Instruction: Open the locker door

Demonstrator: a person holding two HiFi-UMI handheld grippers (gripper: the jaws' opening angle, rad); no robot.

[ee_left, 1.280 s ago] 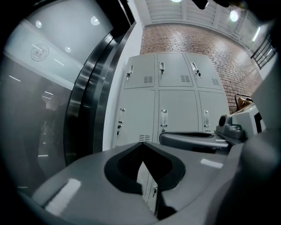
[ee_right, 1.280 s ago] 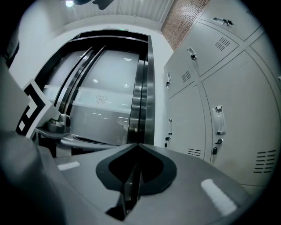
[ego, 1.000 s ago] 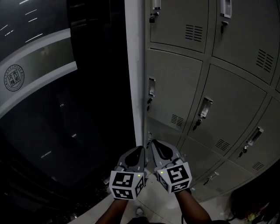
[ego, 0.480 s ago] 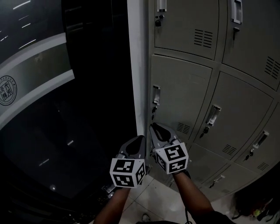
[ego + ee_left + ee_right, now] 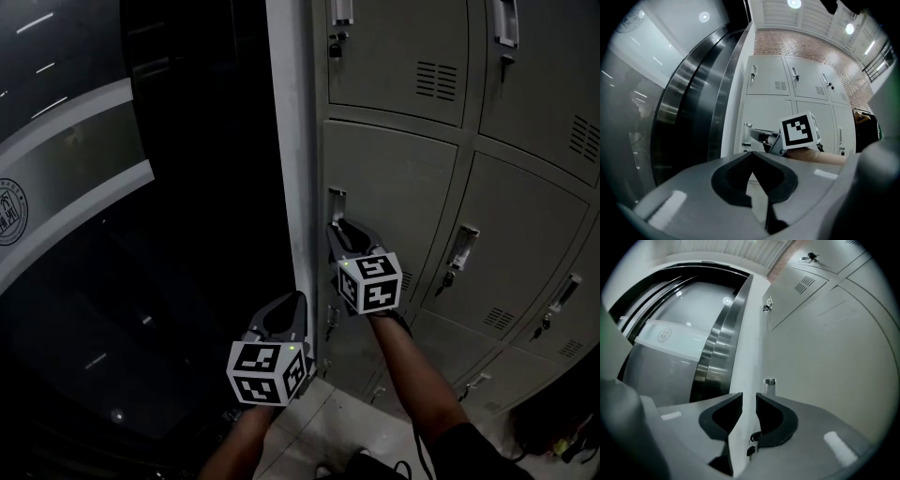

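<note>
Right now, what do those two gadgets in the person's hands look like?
Both the left gripper and right gripper are grey shells with black curved linings inside the jaws. Each carries a white cube printed with black square markers and a small green light.

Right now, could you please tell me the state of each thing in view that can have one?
Left gripper: shut, empty.
Right gripper: open, jaws just been opening, pads pressing on nothing.
Locker door: closed.
Handle: not gripped.
Key: hanging from its lock, seen in the gap between the open jaws.
Neighbouring doors: closed.
</note>
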